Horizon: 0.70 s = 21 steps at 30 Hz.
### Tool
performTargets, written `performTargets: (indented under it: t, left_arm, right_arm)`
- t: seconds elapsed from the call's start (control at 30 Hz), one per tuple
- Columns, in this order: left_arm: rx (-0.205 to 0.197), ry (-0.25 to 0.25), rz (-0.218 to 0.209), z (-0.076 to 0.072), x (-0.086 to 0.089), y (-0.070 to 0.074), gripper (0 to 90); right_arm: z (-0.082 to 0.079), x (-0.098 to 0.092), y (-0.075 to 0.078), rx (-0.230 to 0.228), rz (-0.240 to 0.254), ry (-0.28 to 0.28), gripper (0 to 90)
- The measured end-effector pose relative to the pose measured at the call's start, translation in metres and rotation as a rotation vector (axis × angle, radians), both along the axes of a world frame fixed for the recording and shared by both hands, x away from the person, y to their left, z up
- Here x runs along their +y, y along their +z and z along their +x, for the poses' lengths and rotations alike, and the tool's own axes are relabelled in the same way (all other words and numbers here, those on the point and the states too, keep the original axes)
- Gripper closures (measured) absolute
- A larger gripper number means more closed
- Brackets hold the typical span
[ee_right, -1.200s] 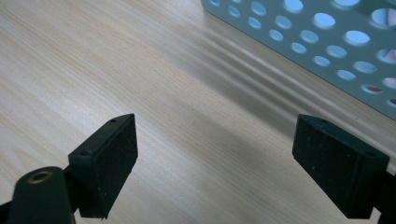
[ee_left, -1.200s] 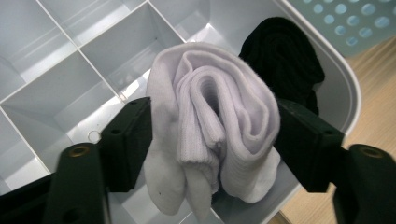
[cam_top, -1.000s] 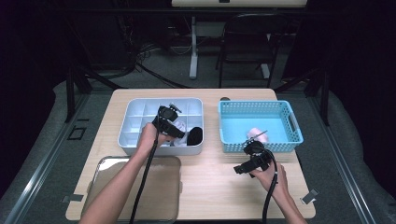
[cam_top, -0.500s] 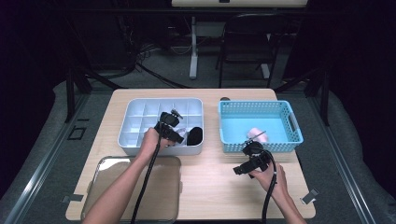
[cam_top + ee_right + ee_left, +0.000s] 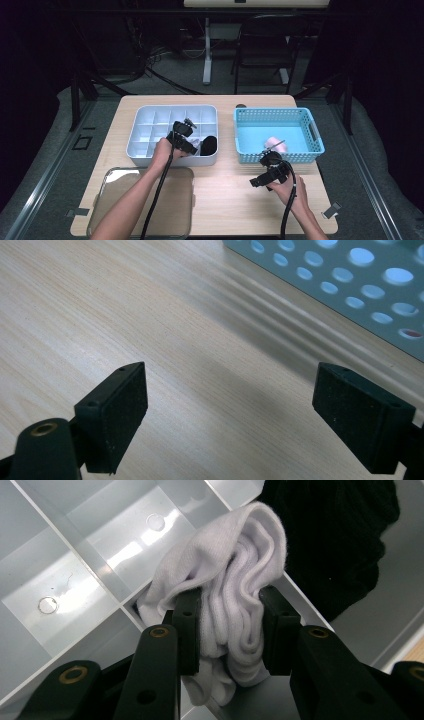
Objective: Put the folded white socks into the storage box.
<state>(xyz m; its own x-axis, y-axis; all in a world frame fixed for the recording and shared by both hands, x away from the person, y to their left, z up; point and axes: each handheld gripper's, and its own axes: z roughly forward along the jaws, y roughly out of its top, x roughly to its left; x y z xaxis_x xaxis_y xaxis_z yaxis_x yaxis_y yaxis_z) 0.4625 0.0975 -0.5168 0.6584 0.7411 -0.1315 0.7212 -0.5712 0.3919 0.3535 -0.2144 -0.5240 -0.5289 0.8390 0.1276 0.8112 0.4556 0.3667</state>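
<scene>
Closest to the desk's near edge there's a clear lid (image 5: 145,200) at the left corner, and the right gripper (image 5: 230,425) over bare wood with its jaws spread wide, nothing between them. Just past it sits the blue basket (image 5: 310,150) with something pink (image 5: 276,145) inside. Over in the white divided tray (image 5: 145,150), the left gripper (image 5: 230,630) has just squeezed in and is pinching a bunched white sock (image 5: 235,580) at the tray's near right compartments, right beside a black sock (image 5: 330,535).
</scene>
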Motion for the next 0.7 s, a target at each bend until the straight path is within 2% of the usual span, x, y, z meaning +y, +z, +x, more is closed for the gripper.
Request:
performTargets:
  t: [0.2,0.27,0.4,0.5,0.57,0.7]
  left_arm:
    - [-0.004,-0.003,0.002,-0.001,0.000,0.002,64.3]
    - [-0.003,-0.006,-0.003,-0.002,0.000,0.003,62.0]
    - [0.008,0.005,-0.052,-0.002,0.004,0.007,54.2]
    - [-0.008,0.003,-0.062,-0.003,0.006,0.011,48.1]
    - [-0.030,0.012,-0.061,-0.005,0.007,0.015,42.7]
    - [-0.062,0.031,-0.066,-0.008,0.014,0.025,33.2]
  right_arm:
    - [0.000,-0.001,0.001,-0.010,-0.006,0.001,13.8]
    - [0.000,-0.002,0.000,-0.011,0.011,-0.008,13.9]
    - [0.000,-0.004,0.002,-0.017,0.008,-0.002,14.0]
    - [0.000,-0.004,0.003,-0.014,0.020,-0.013,14.0]
    - [0.000,-0.005,0.004,-0.005,0.003,-0.009,14.0]
    - [0.001,-0.005,0.003,-0.009,0.010,-0.013,14.1]
